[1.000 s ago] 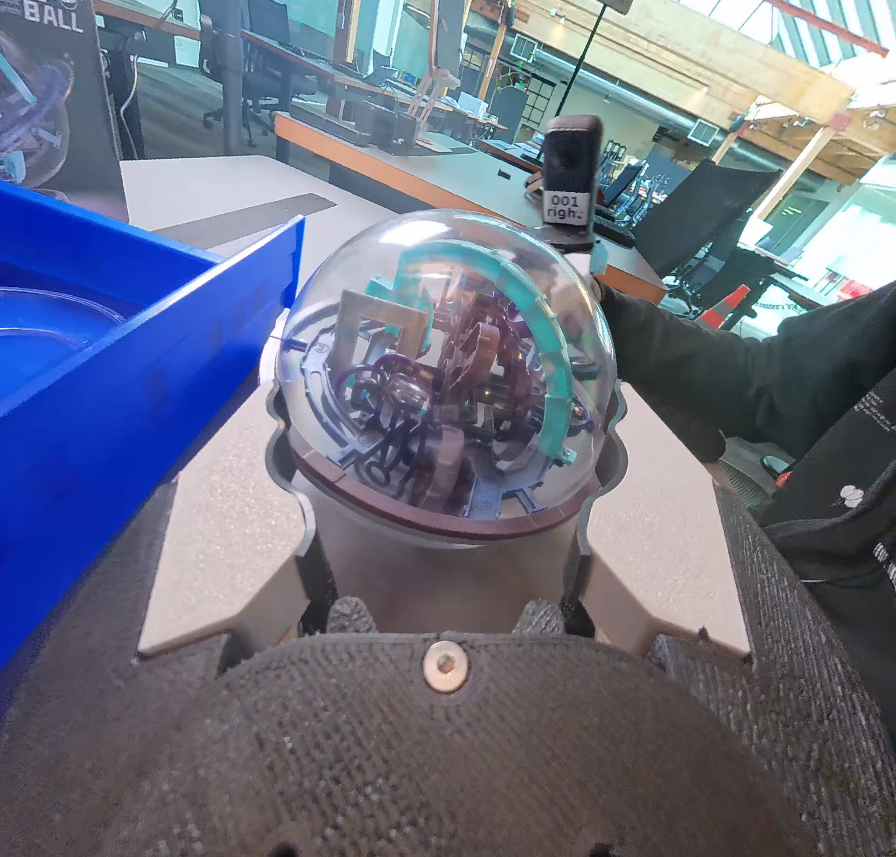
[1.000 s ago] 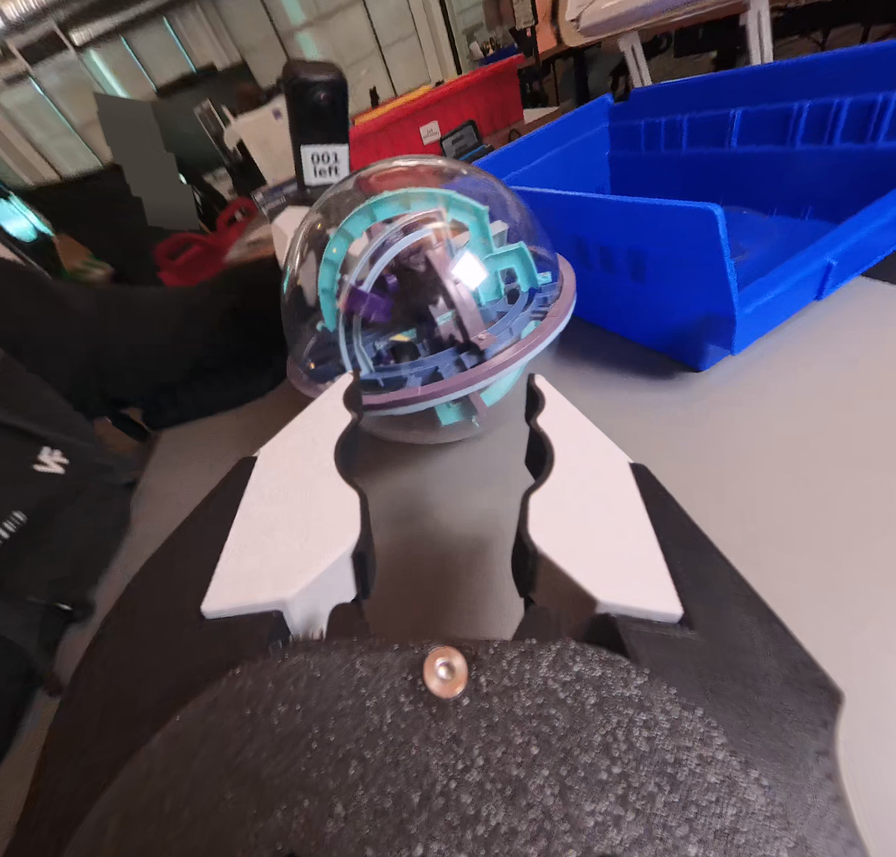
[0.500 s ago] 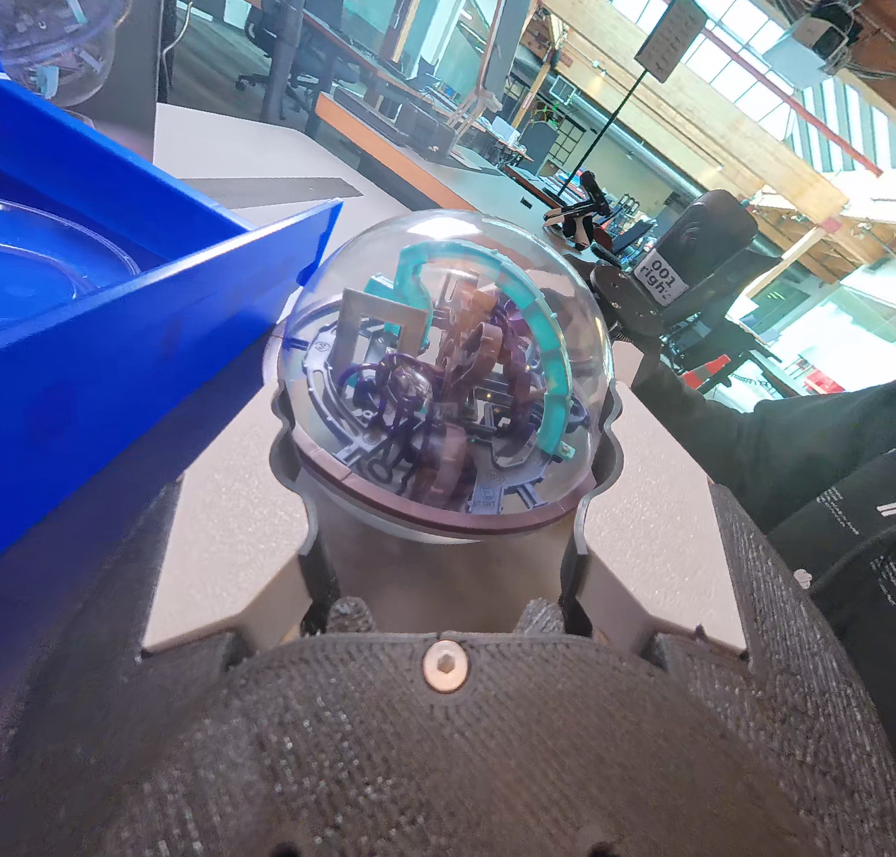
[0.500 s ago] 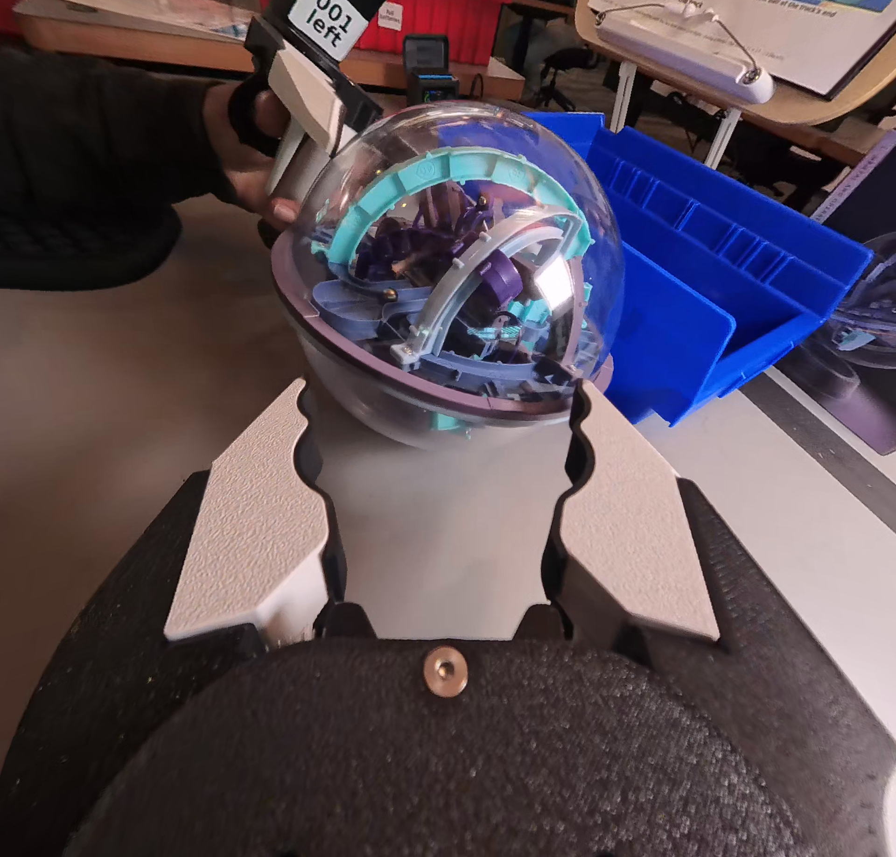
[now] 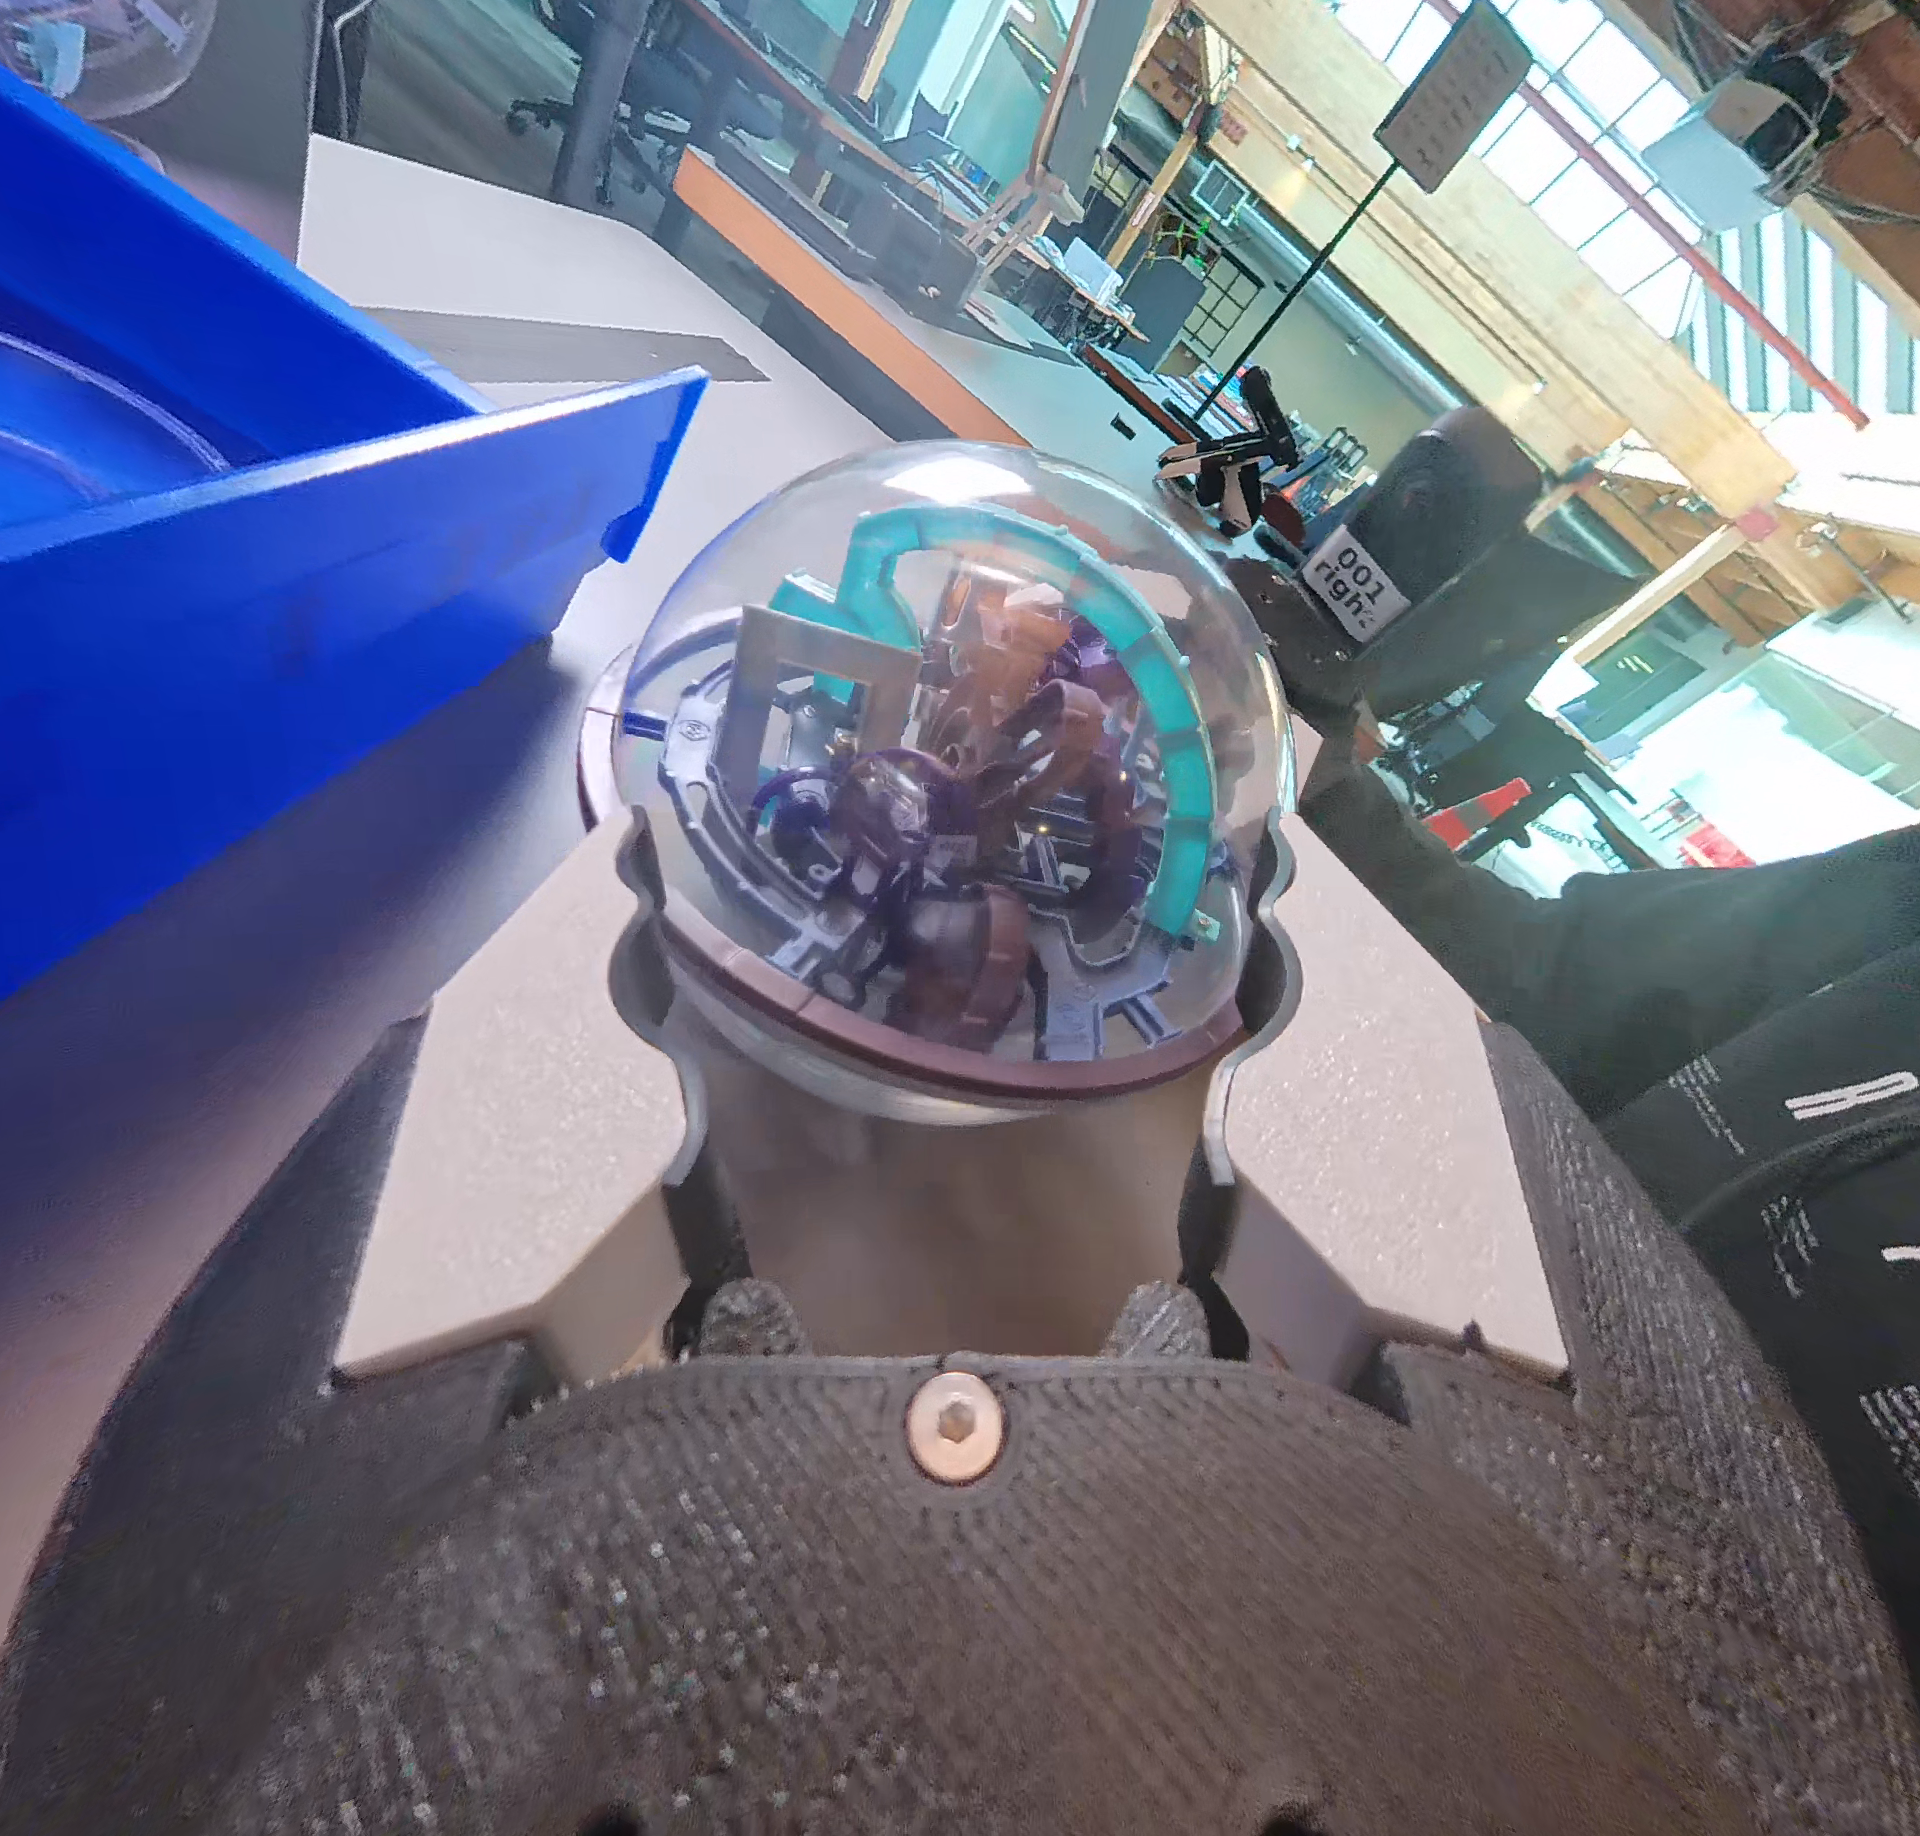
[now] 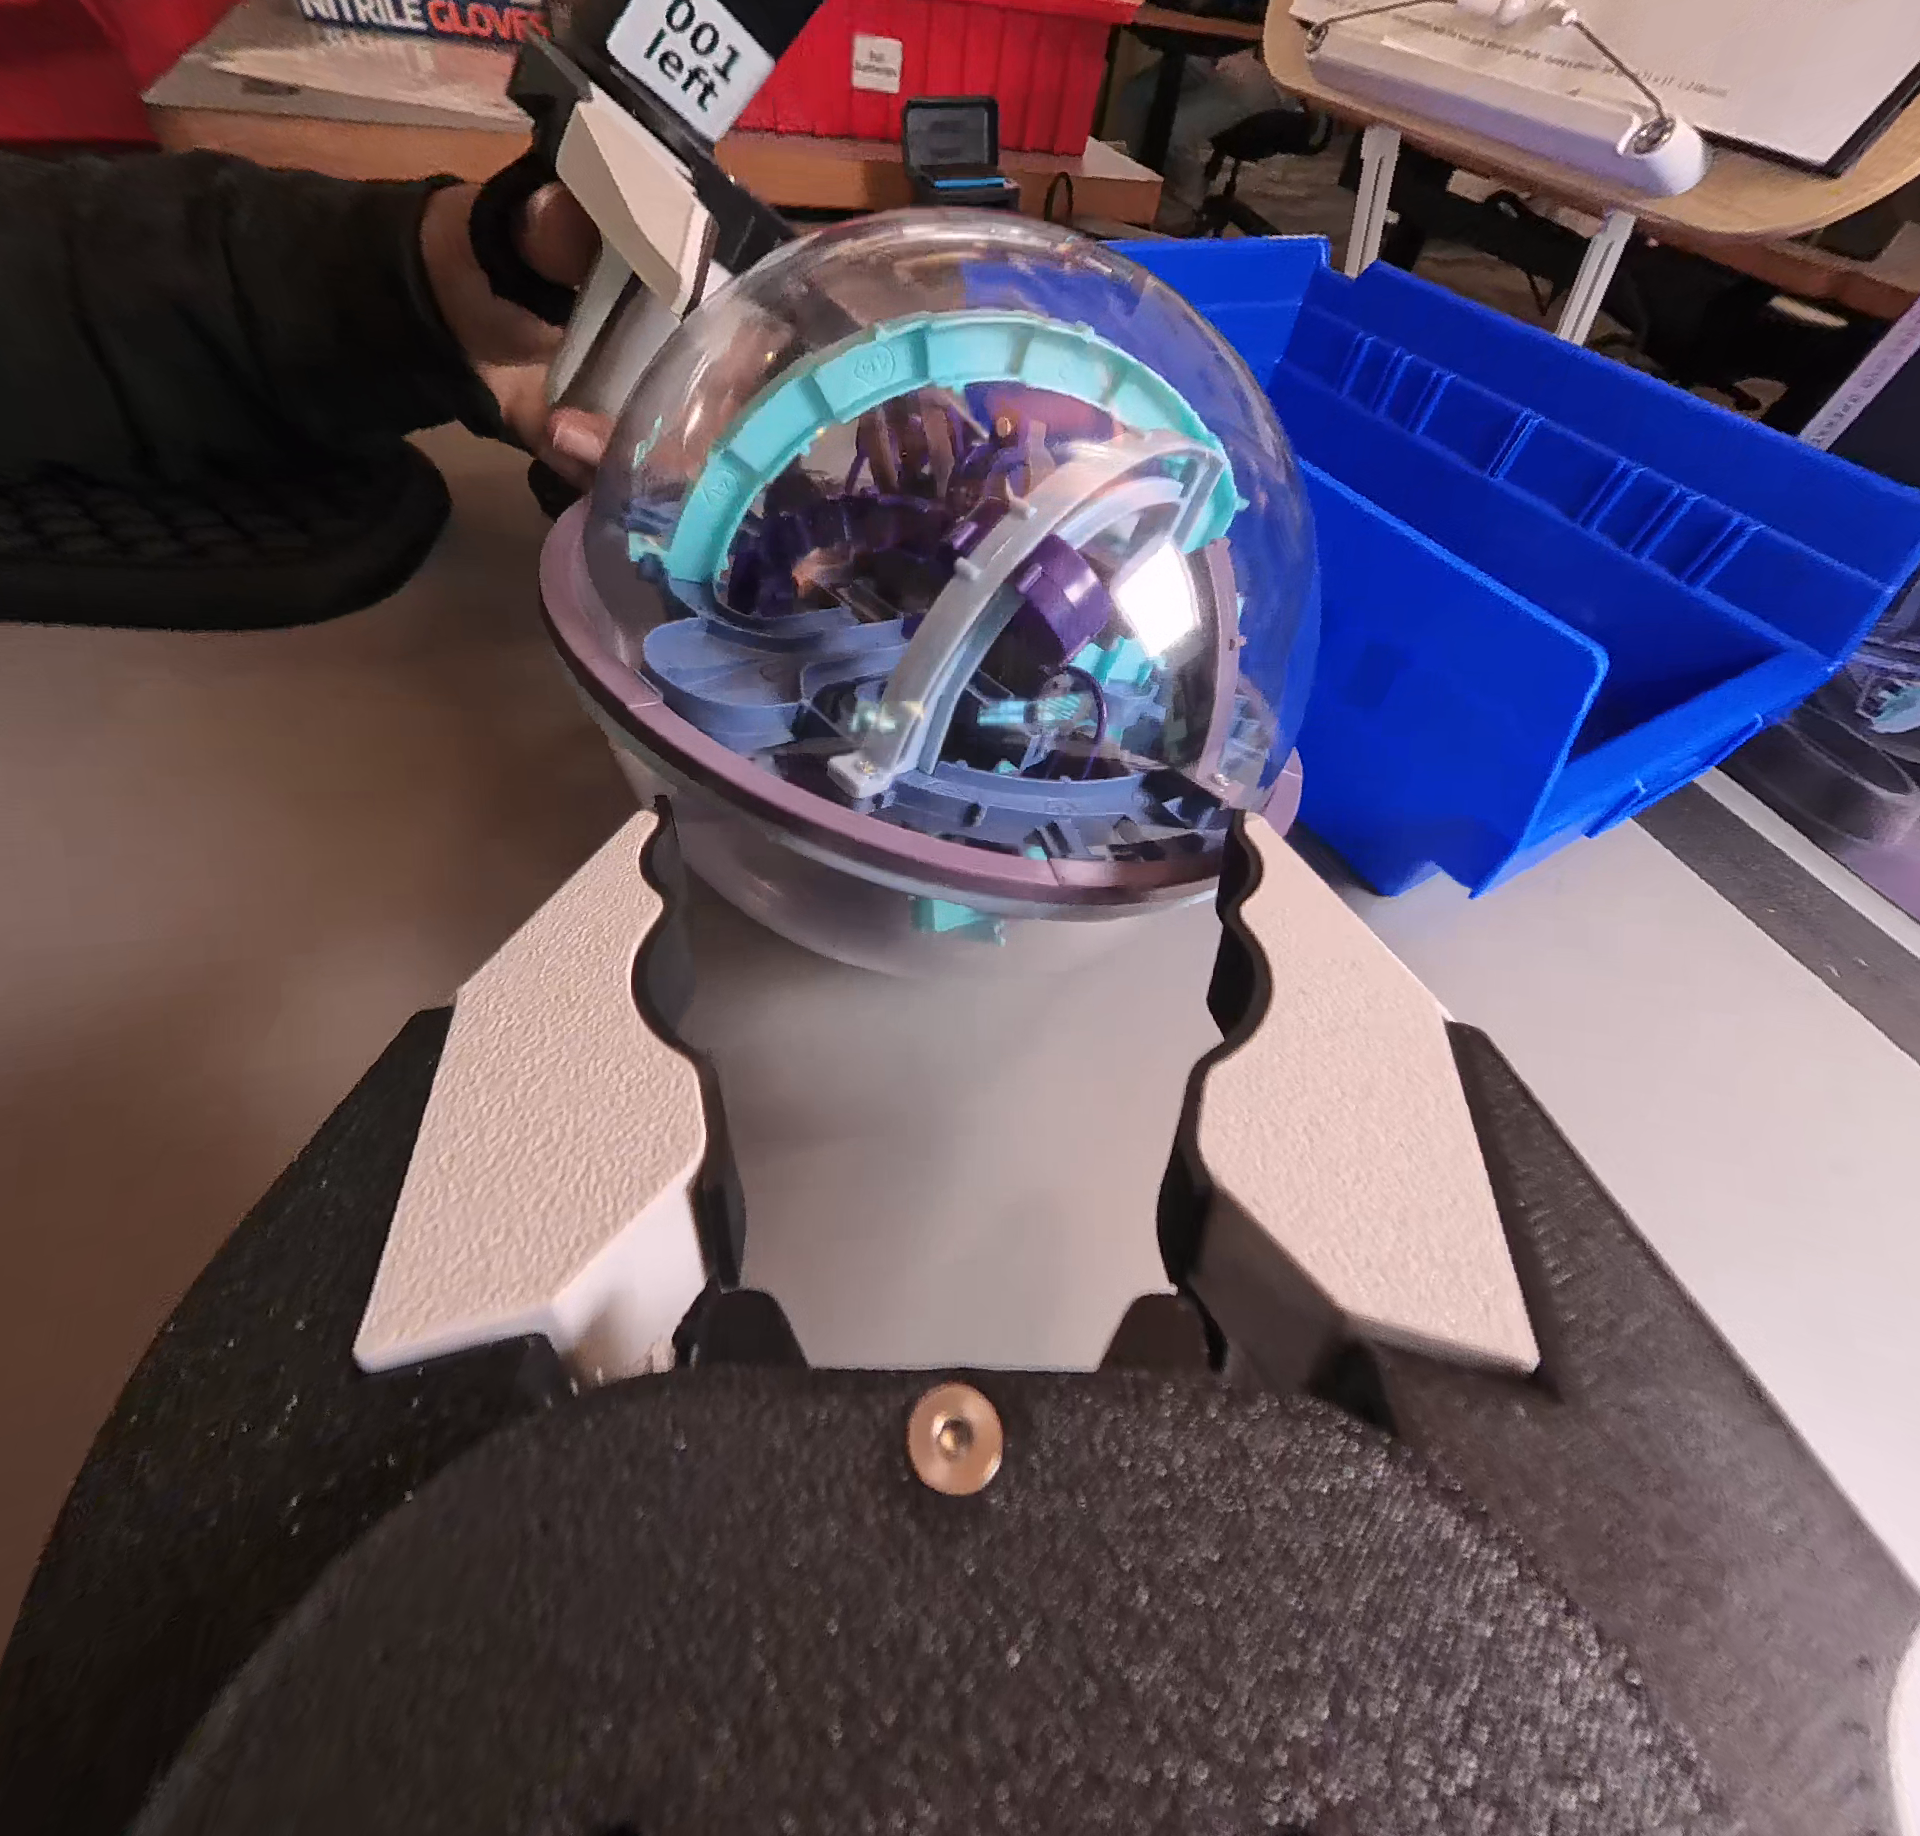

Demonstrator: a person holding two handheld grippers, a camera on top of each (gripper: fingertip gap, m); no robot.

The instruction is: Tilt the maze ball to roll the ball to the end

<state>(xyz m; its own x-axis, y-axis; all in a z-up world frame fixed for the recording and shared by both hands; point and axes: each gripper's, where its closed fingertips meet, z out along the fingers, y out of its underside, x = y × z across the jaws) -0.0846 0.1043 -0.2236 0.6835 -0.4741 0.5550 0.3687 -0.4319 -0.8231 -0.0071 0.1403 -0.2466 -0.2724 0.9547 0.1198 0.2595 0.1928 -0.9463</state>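
Blue bin (image 5: pixel 260 643) at the left of the left wrist view, standing on the pale bench (image 5: pixel 499 259) just beside the work, probably kept close as storage for the toy. Centre: the maze ball (image 5: pixel 935 778), a clear sphere with teal, purple and brown tracks inside and a dark purple rim around its middle, held above the bench and canted, its rim sloping rather than level, a pose that fits the tilting the task asks for. The left gripper (image 5: pixel 951 913) is spread wide, and its pale fingers (image 5: pixel 582 1090) close on the lower half of the sphere from both sides, the notched inner edges seated against the shell just under the rim. In the right wrist view the right gripper (image 6: pixel 945 851) takes the same sphere (image 6: pixel 935 581) from the opposite side, also spread wide, its fingers (image 6: pixel 582 1038) bearing on the lower shell below the rim. Two opposed holds presumably give control of tilt about more than one axis. The small steel ball cannot be made out among the tracks, so progress toward the end cannot be judged. Far right: the bin (image 6: pixel 1558 591) again.
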